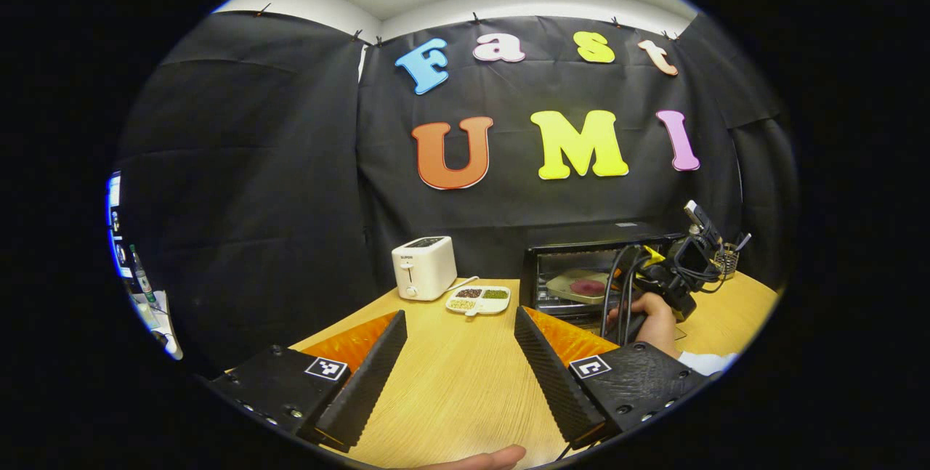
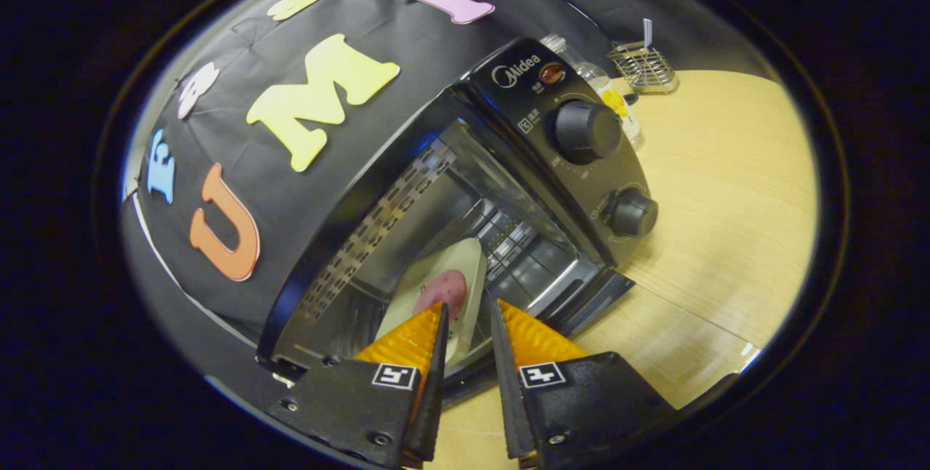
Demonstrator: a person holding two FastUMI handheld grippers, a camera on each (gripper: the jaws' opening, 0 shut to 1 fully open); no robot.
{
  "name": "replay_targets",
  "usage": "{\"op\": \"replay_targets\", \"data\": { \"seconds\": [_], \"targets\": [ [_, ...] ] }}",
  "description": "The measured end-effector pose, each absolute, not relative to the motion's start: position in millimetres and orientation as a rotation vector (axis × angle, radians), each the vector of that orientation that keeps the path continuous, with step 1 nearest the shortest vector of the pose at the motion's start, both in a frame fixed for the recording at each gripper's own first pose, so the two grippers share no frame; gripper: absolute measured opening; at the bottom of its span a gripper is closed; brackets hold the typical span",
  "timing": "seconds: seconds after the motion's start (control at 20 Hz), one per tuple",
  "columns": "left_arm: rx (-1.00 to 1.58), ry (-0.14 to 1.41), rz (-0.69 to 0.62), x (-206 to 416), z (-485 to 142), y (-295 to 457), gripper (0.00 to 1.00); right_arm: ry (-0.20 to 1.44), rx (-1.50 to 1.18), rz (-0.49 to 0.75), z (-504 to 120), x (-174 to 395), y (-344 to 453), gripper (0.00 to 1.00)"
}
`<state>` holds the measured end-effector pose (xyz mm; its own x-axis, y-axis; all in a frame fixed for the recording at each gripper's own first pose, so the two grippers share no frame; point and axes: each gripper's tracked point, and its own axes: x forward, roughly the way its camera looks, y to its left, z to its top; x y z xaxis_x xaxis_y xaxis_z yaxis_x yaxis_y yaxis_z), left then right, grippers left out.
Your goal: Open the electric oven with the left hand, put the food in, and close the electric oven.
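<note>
- Electric oven on bench, door open; food on plate inside.
- Right claw nearly pressed together at plate rim, grip can't be told.
- Left claw spread, held back, prob. to shut door.

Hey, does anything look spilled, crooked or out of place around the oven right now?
Nothing stands out. The black electric oven is open, the pale plate with pink food sits inside it, and the wooden table shows no spills.
</note>
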<state>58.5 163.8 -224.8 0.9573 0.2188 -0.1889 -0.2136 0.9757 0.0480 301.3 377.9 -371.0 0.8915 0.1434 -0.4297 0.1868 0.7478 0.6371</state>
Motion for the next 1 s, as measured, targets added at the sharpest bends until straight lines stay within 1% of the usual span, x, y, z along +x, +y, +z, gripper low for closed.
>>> {"op": "replay_targets", "data": {
  "seconds": [0.05,0.1,0.15,0.2,0.25,0.35,0.45,0.6,0.65,0.8,0.85,0.9,1.0],
  "targets": [
    [0.02,0.199,0.222,59.2,-226.1,164.2,0.95,0.484,0.7,-0.017,-372.9,292.5,376.2,0.39],
    [0.015,0.207,0.227,57.4,-225.9,164.1,0.95,0.477,0.666,0.004,-372.9,284.1,375.9,0.44],
    [0.012,0.21,0.227,57.3,-225.8,164.0,0.95,0.471,0.633,0.032,-369.4,274.2,376.1,0.47],
    [0.014,0.215,0.227,57.4,-224.9,162.6,0.95,0.464,0.599,0.058,-366.9,265.8,375.5,0.53],
    [0.02,0.215,0.227,57.3,-224.1,161.9,0.95,0.453,0.559,0.08,-363.1,258.5,373.8,0.61],
    [0.039,0.221,0.237,56.8,-223.9,161.1,0.95,0.421,0.474,0.126,-351.7,247.0,369.9,0.67],
    [0.056,0.241,0.244,58.3,-230.7,157.9,0.95,0.378,0.397,0.162,-338.3,232.6,362.7,0.82],
    [0.071,0.267,0.243,59.5,-237.8,151.7,0.95,0.326,0.307,0.204,-319.0,210.2,348.0,0.89],
    [0.074,0.272,0.239,60.5,-239.9,148.4,0.95,0.303,0.276,0.212,-310.5,205.1,341.4,0.96],
    [0.073,0.303,0.213,66.2,-250.7,133.1,0.95,0.253,0.194,0.23,-287.1,192.1,318.1,0.95],
    [0.072,0.318,0.198,69.1,-255.0,126.8,0.95,0.242,0.176,0.229,-280.5,186.1,307.3,0.98],
    [0.069,0.329,0.183,72.7,-260.6,117.2,0.95,0.226,0.162,0.238,-269.8,182.1,298.9,0.96],
    [0.067,0.354,0.144,78.7,-270.8,97.6,0.95,0.2,0.124,0.239,-253.2,175.7,276.2,0.96]
  ]
}}
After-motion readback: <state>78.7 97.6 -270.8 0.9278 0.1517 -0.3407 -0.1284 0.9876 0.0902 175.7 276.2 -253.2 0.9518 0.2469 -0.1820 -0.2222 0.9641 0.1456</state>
